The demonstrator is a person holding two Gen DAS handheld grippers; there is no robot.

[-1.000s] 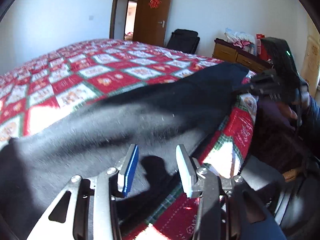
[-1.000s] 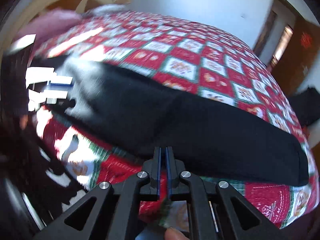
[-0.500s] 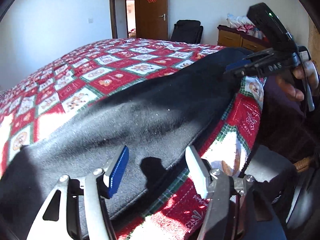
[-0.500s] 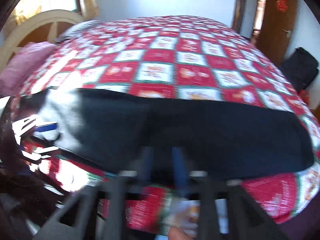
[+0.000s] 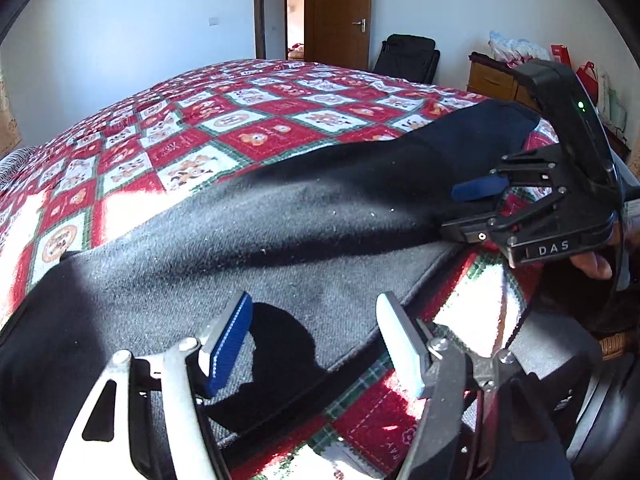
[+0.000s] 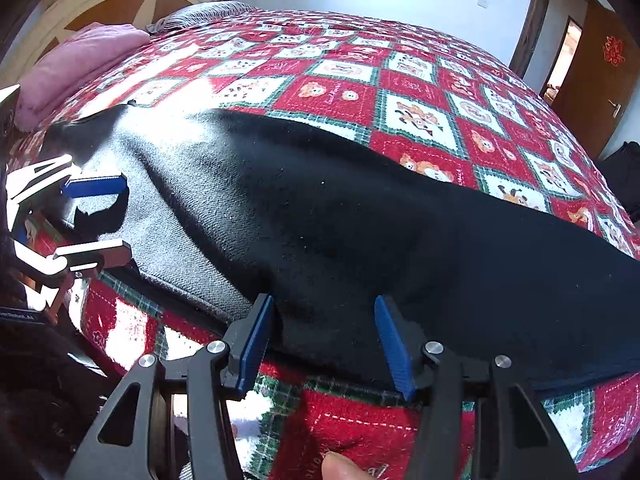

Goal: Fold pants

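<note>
The jaws of the left gripper (image 5: 316, 344) have just been opening and are spread over the near hem of the dark pants (image 5: 280, 236), nothing pinched. The right gripper (image 6: 324, 340) (jaws just narrowed, still parted) is poised at the same edge. The pants are laid lengthwise along the checked bedspread (image 6: 400, 92).

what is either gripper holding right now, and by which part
Nothing is held. The left gripper and right gripper both stand open over the near edge of the black pants, pads not pressing the cloth.
</note>
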